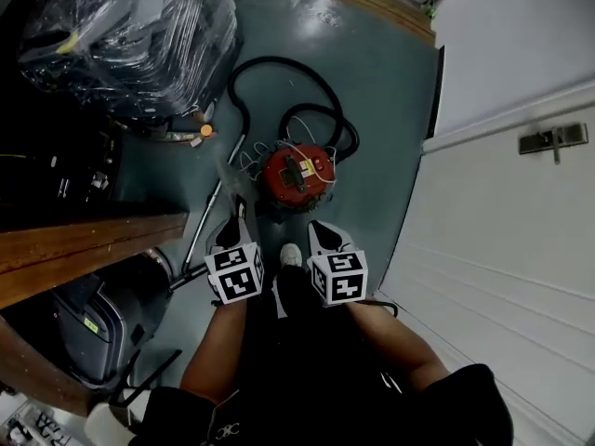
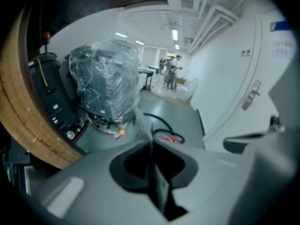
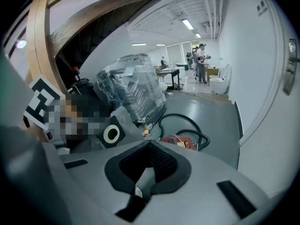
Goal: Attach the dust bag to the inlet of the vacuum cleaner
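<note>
The left claw (image 2: pixel 151 142) is clenched on the bag (image 2: pixel 139 118). A thin grey edge of the bag sticks up from between its jaws. The right gripper view shows the bag's card (image 3: pixel 112 134), with its round hole facing out. The right claw (image 3: pixel 150 144) is clenched too. Its jaws meet at the tips, and I see nothing sticking out of them.

Both claws are held high, on the near side of the vacuum (image 1: pixel 296 175). The bag is well apart from the vacuum.

The vacuum is red and sits on the floor, just past the person's shoe (image 1: pixel 290 255). Its black hose (image 1: pixel 279 63) loops on the far side of the vacuum. A big wrapped pile (image 1: pixel 130 35) stands far off to the vacuum's left. A white door (image 1: pixel 502 212) is to the vacuum's right.

I think the job has hardly begun. The bag must come down to the vacuum first.

I cannot see the inlet from here, so it has to be found. The right claw may need to open up and lift a lid.

To do it well, turn the card so the hole faces the inlet. Push it on straight, not tilted. It is better to hold the stiff card than the soft paper, which can bend or rip. The right claw can hold the vacuum so it does not slide away.
</note>
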`<state>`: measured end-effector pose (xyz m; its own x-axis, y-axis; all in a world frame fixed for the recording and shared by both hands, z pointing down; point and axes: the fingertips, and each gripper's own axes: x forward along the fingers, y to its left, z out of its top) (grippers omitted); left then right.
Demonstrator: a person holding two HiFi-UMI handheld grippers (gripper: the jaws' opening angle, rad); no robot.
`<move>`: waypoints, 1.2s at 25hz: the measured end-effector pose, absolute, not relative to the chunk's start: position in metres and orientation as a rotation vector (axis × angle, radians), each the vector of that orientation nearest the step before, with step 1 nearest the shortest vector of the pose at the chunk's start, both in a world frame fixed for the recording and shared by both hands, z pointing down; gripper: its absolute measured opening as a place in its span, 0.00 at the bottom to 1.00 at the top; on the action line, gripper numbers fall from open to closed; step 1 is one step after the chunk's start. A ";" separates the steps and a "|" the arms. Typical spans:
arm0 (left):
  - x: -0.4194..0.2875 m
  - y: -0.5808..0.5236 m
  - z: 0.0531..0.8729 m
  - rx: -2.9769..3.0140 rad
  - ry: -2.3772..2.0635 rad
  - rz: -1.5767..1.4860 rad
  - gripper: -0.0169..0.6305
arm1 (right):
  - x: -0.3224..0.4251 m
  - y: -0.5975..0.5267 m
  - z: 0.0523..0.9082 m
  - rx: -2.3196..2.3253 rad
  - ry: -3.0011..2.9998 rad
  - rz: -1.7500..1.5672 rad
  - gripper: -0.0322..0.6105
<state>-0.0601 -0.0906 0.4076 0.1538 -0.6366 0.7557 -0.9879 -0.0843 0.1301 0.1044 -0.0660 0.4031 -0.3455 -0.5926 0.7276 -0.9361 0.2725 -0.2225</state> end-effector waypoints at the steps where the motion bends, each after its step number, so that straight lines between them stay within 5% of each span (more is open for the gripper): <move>1: -0.062 -0.088 0.414 1.780 -1.554 0.704 0.07 | 0.103 -0.068 0.411 1.355 -2.031 0.886 0.03; 30: -0.121 -0.053 0.720 1.419 -1.596 0.658 0.07 | 0.037 -0.093 0.674 0.992 -1.987 0.707 0.03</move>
<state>-0.1206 -0.0526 0.7203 0.0357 -0.5011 0.8646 -0.9649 0.2080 0.1604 0.0368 -0.0930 0.6736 -0.3830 -0.3928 0.8361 -0.8326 0.5389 -0.1282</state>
